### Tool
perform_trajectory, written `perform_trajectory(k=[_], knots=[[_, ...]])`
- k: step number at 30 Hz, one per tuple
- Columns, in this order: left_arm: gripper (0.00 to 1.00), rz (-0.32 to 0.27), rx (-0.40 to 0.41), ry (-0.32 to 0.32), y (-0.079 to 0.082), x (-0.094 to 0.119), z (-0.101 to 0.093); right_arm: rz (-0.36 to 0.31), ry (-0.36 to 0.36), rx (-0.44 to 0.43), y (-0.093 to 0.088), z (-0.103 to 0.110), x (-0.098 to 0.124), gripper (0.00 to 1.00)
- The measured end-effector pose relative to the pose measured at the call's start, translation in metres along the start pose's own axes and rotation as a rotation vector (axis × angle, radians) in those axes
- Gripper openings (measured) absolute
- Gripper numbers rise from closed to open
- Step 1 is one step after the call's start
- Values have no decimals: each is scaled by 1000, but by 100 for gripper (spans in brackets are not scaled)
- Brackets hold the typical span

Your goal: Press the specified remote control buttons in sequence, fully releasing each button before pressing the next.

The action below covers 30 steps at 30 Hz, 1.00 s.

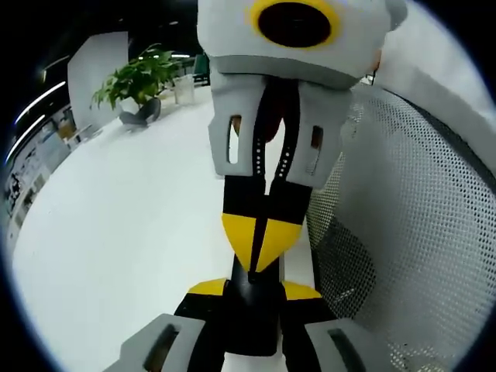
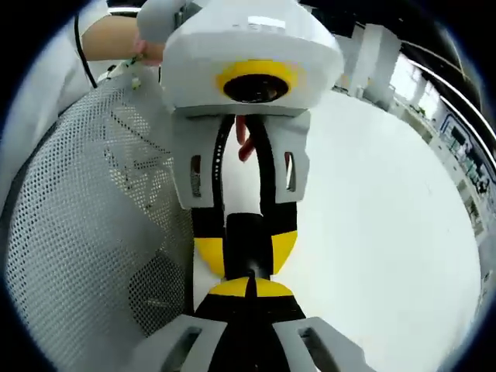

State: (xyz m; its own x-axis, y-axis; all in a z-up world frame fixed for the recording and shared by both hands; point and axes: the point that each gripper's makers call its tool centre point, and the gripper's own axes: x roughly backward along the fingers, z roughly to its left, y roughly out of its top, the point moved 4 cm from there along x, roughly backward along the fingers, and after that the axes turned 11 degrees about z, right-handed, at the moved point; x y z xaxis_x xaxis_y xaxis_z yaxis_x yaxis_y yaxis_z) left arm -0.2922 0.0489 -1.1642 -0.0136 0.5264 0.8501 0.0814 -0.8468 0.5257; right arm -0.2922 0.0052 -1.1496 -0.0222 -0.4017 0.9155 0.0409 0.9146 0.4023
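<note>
Remote (image 1: 249, 310), dark and narrow, sits clamped end-on between the yellow-tipped jaws of the left gripper (image 1: 254, 291), low in the left gripper view, and the jaws stand apart only as far as its body. Coming down to meet it is the right gripper (image 1: 260, 240), jaws pressed together into one yellow point with just a seam between them, and that point touches the remote's upper face. No buttons can be made out, so which one is under the tip cannot be told. In the right gripper view it is the same meeting from the other side: the right gripper (image 2: 249, 288) rises closed from the bottom and the left gripper (image 2: 246, 252) faces it, with the remote (image 2: 248, 240) a black bar between its spread yellow tips. Beneath them runs a white surface (image 1: 116, 232) (image 2: 387, 232). Just beside is a grey mesh chair back (image 1: 418, 217) (image 2: 85, 201). Farther off stands a green potted plant (image 1: 139, 77), and a person's hand (image 2: 143, 46) shows up top.
</note>
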Motion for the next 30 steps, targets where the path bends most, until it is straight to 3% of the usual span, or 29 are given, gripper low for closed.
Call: perform_trajectory(k=[11, 14, 19, 24, 30], knots=[[23, 0, 2, -1, 0, 1, 0, 25, -7, 116, 7, 1, -3, 0], [23, -1, 1, 0, 1, 1, 0, 56, -39, 218, 9, 2, -4, 0], [23, 3, -1, 2, 1, 0, 1, 66, -72, 245, 10, 4, -6, 0], [23, 8, 0, 7, 2, 0, 1, 37, -64, 184, 10, 1, -6, 0], [23, 6, 5, 13, 1, 0, 2, -41, -5, 14, 11, -3, -6, 0]])
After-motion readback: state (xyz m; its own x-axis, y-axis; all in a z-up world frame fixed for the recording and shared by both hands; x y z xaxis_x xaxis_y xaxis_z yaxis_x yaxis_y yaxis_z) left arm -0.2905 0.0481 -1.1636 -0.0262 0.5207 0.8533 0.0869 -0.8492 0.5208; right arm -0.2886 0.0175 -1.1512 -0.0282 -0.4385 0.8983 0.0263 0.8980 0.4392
